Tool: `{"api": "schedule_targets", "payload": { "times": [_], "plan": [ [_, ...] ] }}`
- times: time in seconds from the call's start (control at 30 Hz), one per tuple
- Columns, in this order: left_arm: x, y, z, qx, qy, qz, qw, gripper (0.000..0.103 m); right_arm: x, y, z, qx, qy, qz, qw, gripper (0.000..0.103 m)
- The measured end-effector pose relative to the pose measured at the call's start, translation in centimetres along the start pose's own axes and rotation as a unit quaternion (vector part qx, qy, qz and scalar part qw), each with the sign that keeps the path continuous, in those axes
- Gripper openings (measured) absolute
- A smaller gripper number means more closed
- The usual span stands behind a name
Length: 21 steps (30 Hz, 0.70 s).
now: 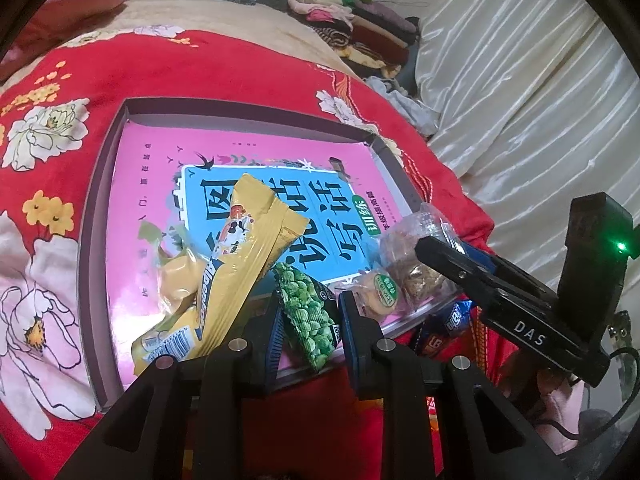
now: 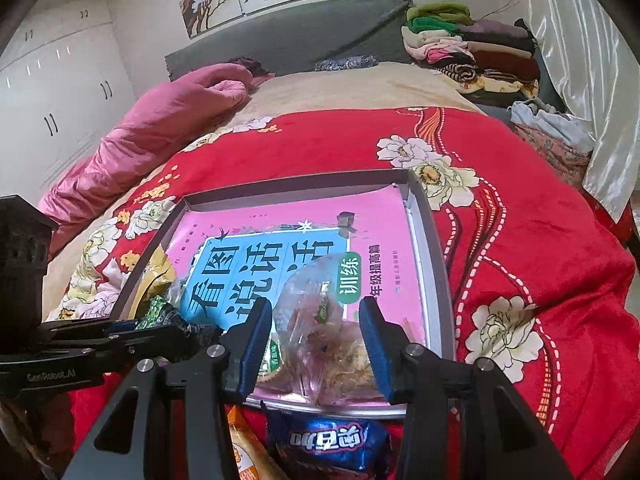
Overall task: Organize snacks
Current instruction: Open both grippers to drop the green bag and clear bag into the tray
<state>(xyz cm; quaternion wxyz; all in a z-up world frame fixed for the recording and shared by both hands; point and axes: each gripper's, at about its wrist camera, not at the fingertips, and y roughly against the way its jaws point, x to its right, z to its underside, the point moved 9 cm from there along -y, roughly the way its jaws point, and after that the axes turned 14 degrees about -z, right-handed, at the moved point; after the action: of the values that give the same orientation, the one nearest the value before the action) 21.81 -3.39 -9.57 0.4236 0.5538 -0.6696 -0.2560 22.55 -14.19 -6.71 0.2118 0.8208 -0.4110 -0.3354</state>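
1. Shallow rectangular box (image 1: pixel 105 184), grey-walled with thin rigid sides, lies on a plush red bedspread (image 1: pixel 200 68) printed with pale peonies. A glossy pink booklet (image 1: pixel 168 216) with a blue title panel lines its floor.
2. Left gripper (image 1: pixel 308 316): black frame with blue pads, the jaws closed on a crinkly green pea packet (image 1: pixel 310 312) held over the box's near edge.
3. Yellow foil packet (image 1: pixel 236 256), long and creased, lies in the box just beside the pea packet, on its left.
4. Right gripper (image 2: pixel 316 340): jaws spread apart on either side of a clear plastic pastry bag (image 2: pixel 320 320); whether the pads touch it cannot be told. The bag rests in the near right corner of the box, a round green-labelled biscuit (image 1: pixel 378 294) against it.
5. Blue wrapped snack (image 2: pixel 332 440) and orange packet (image 2: pixel 244 448) lie on the bedspread just outside the near wall.
6. Surroundings: rumpled pink quilt (image 2: pixel 160 128), folded clothes pile (image 2: pixel 472 44), satin curtain (image 1: pixel 540 80), white wardrobe (image 2: pixel 52 80).
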Motion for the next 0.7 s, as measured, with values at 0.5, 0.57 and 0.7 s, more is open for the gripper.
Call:
{"api": "schedule_targets", "payload": {
  "times": [0.5,0.57,0.7],
  "plan": [
    [-0.5,0.6,0.1,0.001,0.001,-0.005,1.0,0.036,-0.9,1.8,0.2,0.012,0.006,-0.008,1.0,0.049],
    [-0.4,0.8,0.0,0.002,-0.001,-0.005,1.0,0.036,-1.1,1.9,0.2,0.011,0.009,-0.008,1.0,0.05],
    [-0.2,1.1,-0.1,0.003,-0.001,-0.001,1.0,0.043,-1.4,2.3,0.4,0.011,0.011,-0.011,1.0,0.052]
  ]
}}
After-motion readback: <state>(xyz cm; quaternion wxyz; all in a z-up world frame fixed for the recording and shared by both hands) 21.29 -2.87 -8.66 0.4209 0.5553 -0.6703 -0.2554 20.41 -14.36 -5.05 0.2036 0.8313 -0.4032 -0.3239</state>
